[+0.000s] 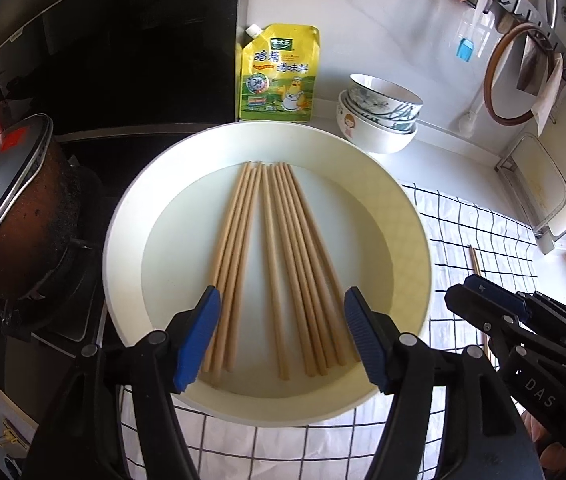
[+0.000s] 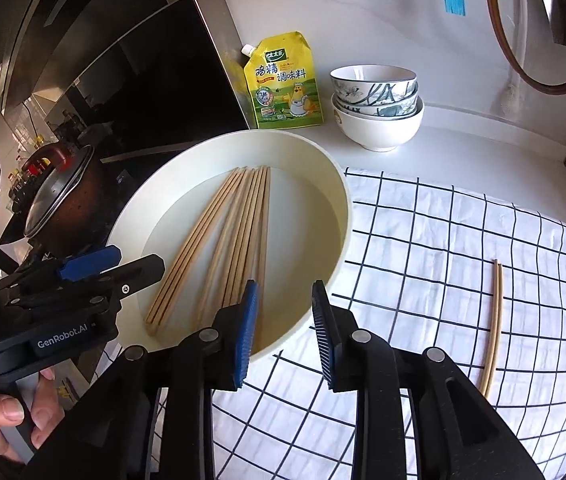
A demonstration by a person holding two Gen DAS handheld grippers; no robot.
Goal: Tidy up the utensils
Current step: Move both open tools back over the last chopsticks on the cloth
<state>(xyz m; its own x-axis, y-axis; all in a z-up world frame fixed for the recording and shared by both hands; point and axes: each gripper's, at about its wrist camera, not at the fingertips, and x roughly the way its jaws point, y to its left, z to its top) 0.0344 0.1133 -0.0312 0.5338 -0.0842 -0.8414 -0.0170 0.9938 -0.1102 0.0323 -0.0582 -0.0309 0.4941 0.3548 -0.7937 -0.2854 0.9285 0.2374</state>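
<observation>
both grippers (image 1: 282,334) (image 2: 284,334) splayed, prob over bowl (image 1: 131,216)

Two black linkage grippers carry ribbed blue pads (image 1: 197,340) and silver pivot screws (image 2: 208,335); white "GenRobot.AI" lettering marks the left gripper (image 2: 91,266), gripped by a bare-skinned hand (image 2: 7,412).

Bright daylight, sharp focus, strong fisheye bending, dark corners.

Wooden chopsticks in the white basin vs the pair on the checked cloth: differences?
The wooden chopsticks in the round white basin are many, fanned in two groups; the chopstick pair on the checked cloth is two, lying side by side. The basin holds the first; the cloth bears the second. Both look like the same pale wood.
</observation>
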